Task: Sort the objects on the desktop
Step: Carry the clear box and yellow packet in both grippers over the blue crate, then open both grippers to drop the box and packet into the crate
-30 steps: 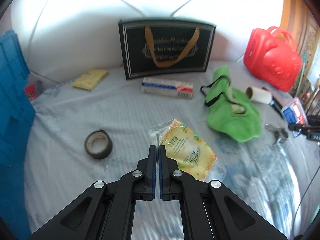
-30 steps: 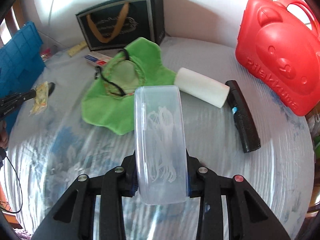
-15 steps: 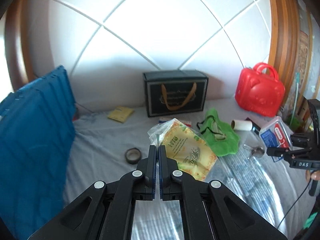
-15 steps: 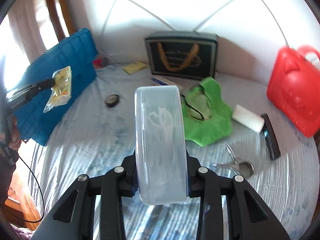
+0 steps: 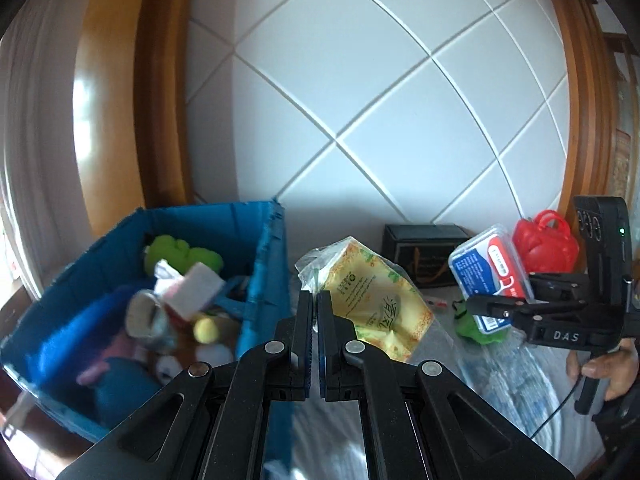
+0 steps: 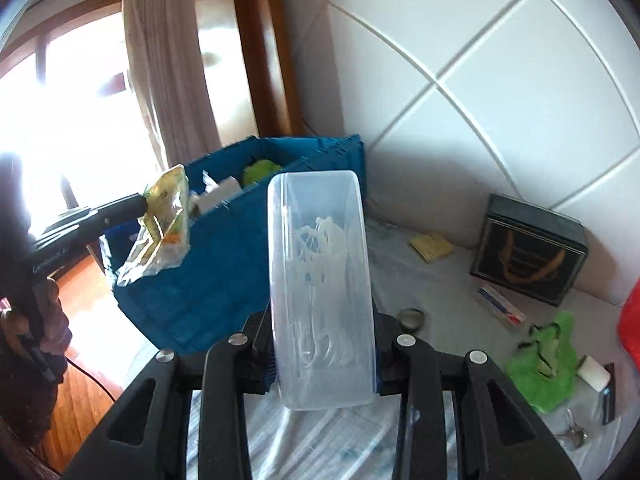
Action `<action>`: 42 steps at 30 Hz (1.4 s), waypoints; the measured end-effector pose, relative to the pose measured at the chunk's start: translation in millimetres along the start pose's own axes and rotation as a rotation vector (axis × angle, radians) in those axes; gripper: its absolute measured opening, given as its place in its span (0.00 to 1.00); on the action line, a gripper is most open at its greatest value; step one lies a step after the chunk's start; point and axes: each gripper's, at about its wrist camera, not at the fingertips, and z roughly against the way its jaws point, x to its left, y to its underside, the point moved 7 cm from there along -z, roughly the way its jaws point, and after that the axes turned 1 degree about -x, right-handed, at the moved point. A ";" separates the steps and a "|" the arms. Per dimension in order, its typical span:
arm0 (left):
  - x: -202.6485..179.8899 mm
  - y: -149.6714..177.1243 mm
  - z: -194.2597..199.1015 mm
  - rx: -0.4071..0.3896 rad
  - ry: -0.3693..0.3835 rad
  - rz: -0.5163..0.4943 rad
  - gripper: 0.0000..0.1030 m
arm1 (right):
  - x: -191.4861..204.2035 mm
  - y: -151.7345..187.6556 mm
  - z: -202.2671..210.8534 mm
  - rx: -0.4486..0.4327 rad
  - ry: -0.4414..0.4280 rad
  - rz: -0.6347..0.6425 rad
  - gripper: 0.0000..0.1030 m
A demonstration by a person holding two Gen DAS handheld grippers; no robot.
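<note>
My left gripper [image 5: 314,300] is shut on the clear edge of a yellow snack packet [image 5: 372,304] and holds it in the air beside the right wall of a blue crate [image 5: 264,264]. The packet also shows in the right wrist view [image 6: 166,220], next to the crate [image 6: 224,280]. My right gripper [image 6: 322,360] is shut on a clear plastic box [image 6: 320,280] with white pieces inside, held upright above the bed. From the left wrist view that box [image 5: 488,268] shows a blue and red label.
The crate holds soft toys and several small items [image 5: 180,292]. On the light cloth lie a black gift box [image 6: 528,248], a green cloth [image 6: 544,364], a tape roll [image 6: 412,318], a toothpaste box [image 6: 500,306], a yellow pad [image 6: 432,246], keys [image 6: 574,434] and a red case [image 5: 544,244].
Both grippers have risen and swung left toward the blue crate, each still holding its object. The crate's inside has come into view.
</note>
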 end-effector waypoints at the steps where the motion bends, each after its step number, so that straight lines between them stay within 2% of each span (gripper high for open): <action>1: 20.2 -7.5 8.5 -0.010 -0.014 -0.001 0.02 | 20.2 -14.2 -11.0 -0.004 -0.023 0.000 0.32; 4: 83.4 -26.8 21.9 -0.031 -0.075 -0.013 0.02 | 69.8 -57.1 -51.8 0.002 -0.071 -0.018 0.32; 7: 140.3 -36.9 17.7 -0.024 -0.132 -0.008 0.02 | 108.5 -94.8 -97.2 0.023 -0.100 -0.053 0.32; 10: 187.5 -39.8 3.3 0.006 -0.173 0.007 0.02 | 134.5 -121.4 -141.7 0.059 -0.084 -0.081 0.32; 15: 243.1 -41.2 -21.9 0.045 -0.238 0.028 0.03 | 157.6 -150.1 -205.5 0.117 -0.026 -0.102 0.32; 17: 258.4 -43.4 -30.1 0.065 -0.249 0.047 0.05 | 164.8 -159.9 -223.8 0.128 0.007 -0.095 0.33; 19: 270.1 -48.8 -37.4 0.069 -0.274 0.062 0.18 | 169.1 -170.1 -234.7 0.120 0.051 -0.093 0.33; 21: 276.3 -55.1 -35.3 0.050 -0.282 0.071 0.50 | 170.0 -176.5 -233.8 0.098 0.080 -0.094 0.33; 22: 277.9 -58.3 -31.4 0.029 -0.296 0.067 0.56 | 172.7 -181.1 -230.3 0.080 0.075 -0.091 0.34; 23: 278.9 -61.4 -26.2 0.008 -0.308 0.059 0.68 | 176.4 -186.2 -226.5 0.061 0.065 -0.087 0.37; 24: 279.9 -64.1 -24.0 -0.002 -0.314 0.055 0.71 | 179.3 -191.2 -223.3 0.045 0.063 -0.083 0.50; 25: 280.5 -66.3 -22.1 -0.011 -0.318 0.051 0.71 | 181.6 -196.2 -220.6 0.032 0.065 -0.079 0.68; 27: 278.6 -66.7 -21.9 -0.011 -0.302 0.054 0.71 | 182.2 -203.8 -216.3 0.016 0.068 -0.084 0.82; 36: 264.9 -51.9 2.4 -0.023 -0.227 0.083 0.71 | 196.8 -200.8 -169.2 -0.025 -0.023 -0.102 0.82; 40: 251.2 -43.9 13.3 -0.033 -0.193 0.084 0.71 | 201.7 -186.2 -131.5 -0.086 -0.062 -0.107 0.82; 42: 241.5 -42.0 18.3 -0.041 -0.172 0.082 0.71 | 201.6 -176.0 -109.7 -0.129 -0.039 -0.101 0.82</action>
